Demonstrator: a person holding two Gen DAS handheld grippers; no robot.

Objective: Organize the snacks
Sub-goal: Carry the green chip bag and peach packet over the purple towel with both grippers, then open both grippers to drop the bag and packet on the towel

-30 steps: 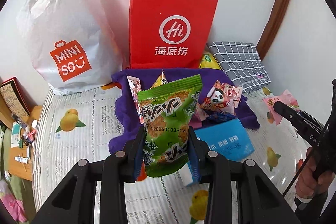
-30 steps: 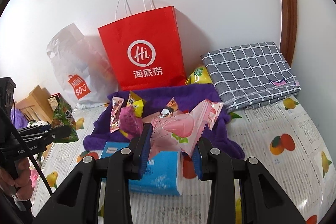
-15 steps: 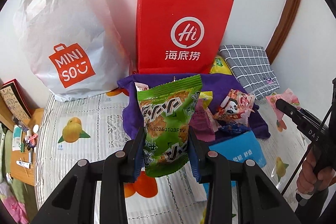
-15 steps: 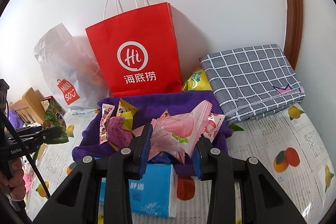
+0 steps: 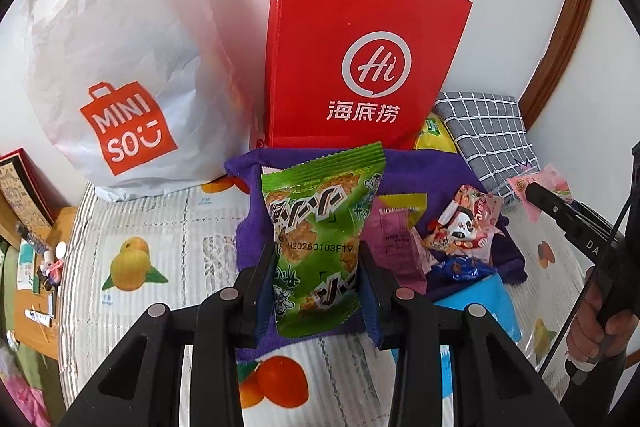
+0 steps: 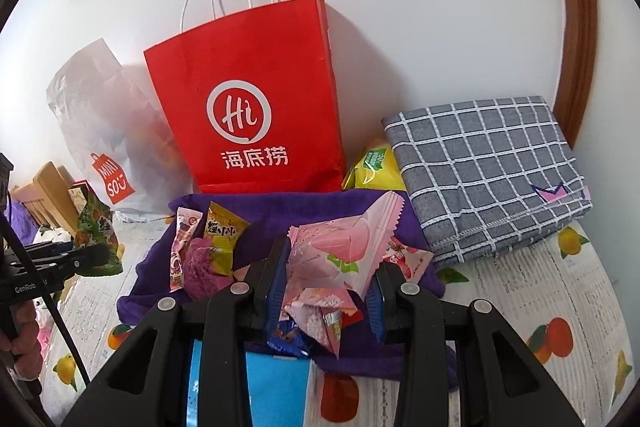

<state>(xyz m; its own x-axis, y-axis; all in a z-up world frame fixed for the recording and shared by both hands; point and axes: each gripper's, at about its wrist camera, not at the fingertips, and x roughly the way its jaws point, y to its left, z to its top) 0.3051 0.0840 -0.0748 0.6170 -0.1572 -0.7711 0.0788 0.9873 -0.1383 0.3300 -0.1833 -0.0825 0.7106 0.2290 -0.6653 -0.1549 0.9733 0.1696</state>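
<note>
Two grippers, each clamped on a snack packet, held above a bed w/ a fruit-print sheet (image 5: 160, 227).

Left wrist view: left gripper (image 5: 318, 283) has its jaws closed on the lower half of a green packet (image 5: 320, 227), which stands upright at centre. Behind it, at 12 o'clock, a red bag (image 5: 360, 67) w/ white string handles stands against the wall. At 10 o'clock a white bag (image 5: 116, 47) w/ an orange logo leans beside it. A purple cloth (image 5: 432, 167) lies in front of the red bag, w/ loose snacks on it: a panda packet (image 5: 464, 227) at 3 o'clock and a magenta packet (image 5: 394, 239) just beside the green one. A blue box (image 5: 480, 299) sits at the cloth's near edge, approx 4 o'clock. A grey check cloth (image 5: 488, 131), folded, lies at 2 o'clock.

Right wrist view: right gripper (image 6: 330, 283) has its jaws closed on a pink packet (image 6: 340, 247), tilted, its crimped end pointing to 1 o'clock. Red bag (image 6: 248, 99) at 11 o'clock, white bag (image 6: 100, 131) at 9 o'clock, grey check cloth (image 6: 488, 167) at 3 o'clock. A yellow packet (image 6: 374, 171) is wedged between the red bag and the check cloth. Purple cloth (image 6: 280, 215) lies below the pink packet; a small yellow sachet (image 6: 222, 235) rests on it at 9 o'clock. Blue box (image 6: 276, 383) at 6 o'clock. Left gripper (image 6: 80, 255) w/ the green packet (image 6: 96, 227) shows at far 9 o'clock.
</note>
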